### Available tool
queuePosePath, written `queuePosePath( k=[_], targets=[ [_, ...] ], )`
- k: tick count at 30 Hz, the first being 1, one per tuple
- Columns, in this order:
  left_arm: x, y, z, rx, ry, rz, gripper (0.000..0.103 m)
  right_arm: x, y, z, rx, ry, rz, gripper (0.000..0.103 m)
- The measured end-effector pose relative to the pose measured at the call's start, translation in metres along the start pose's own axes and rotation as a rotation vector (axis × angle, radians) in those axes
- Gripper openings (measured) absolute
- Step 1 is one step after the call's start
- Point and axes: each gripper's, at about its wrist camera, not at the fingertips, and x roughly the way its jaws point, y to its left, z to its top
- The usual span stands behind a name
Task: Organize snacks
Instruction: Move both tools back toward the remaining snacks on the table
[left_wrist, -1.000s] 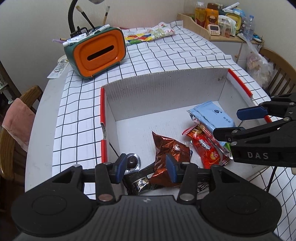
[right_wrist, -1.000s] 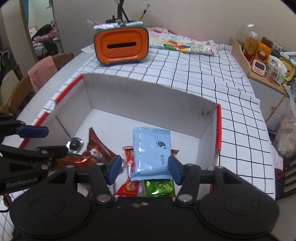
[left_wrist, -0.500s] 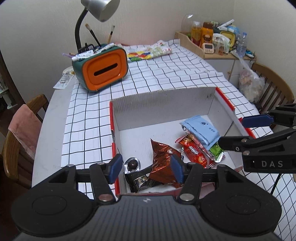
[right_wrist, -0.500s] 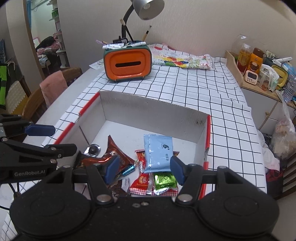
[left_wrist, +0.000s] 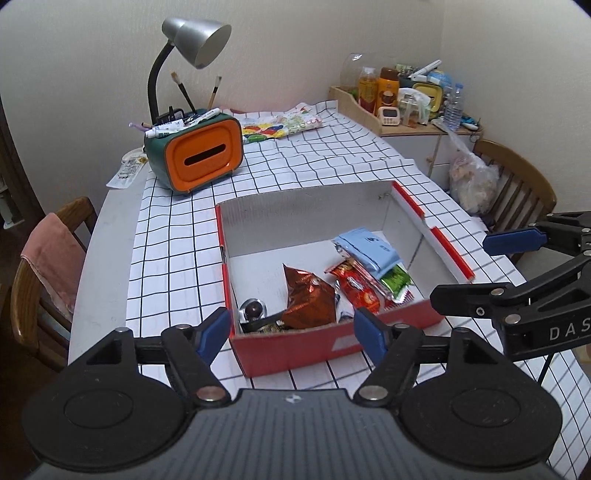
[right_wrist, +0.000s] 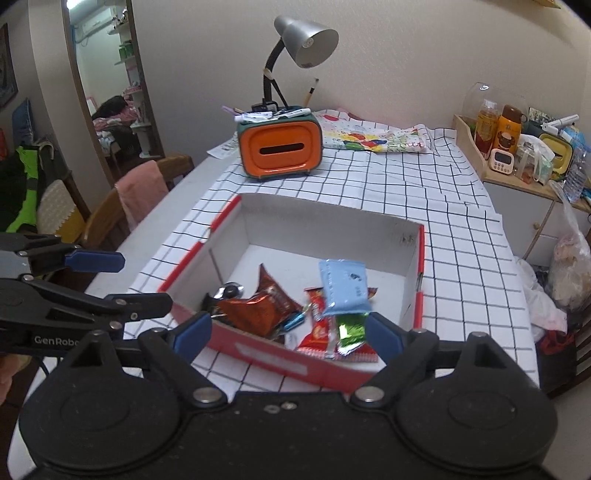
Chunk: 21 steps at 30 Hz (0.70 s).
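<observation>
Doorway (right_wrist: 107, 92) shows only from right wrist; box (right_wrist: 280, 358) in both

The box's near wall (left_wrist: 295, 349) hides the lower snacks, and the right gripper (left_wrist: 513, 266) runs off-frame.

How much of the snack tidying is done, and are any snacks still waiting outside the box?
Nearly all done, it seems. The light blue packet, red packet, green packet and brown foil bag all lie inside the red box. Nothing is in hand: the left gripper and right gripper are both open and empty. No snacks show on the checked tablecloth, so little seems left.
</observation>
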Motion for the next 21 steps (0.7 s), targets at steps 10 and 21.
queuePosePath(
  k=[10, 21],
  targets=[
    [-0.04, 0.005, -0.038, -0.015, -0.062, -0.031, 0.085, -0.03, 0.023, -0.034, -0.006, -0.032, 0.061, 0.102],
    [-0.067, 0.023, -0.084, -0.111, -0.074, -0.03, 0.098, -0.048, 0.048, -0.084, 0.002, -0.038, 0.117, 0.103]
  ],
)
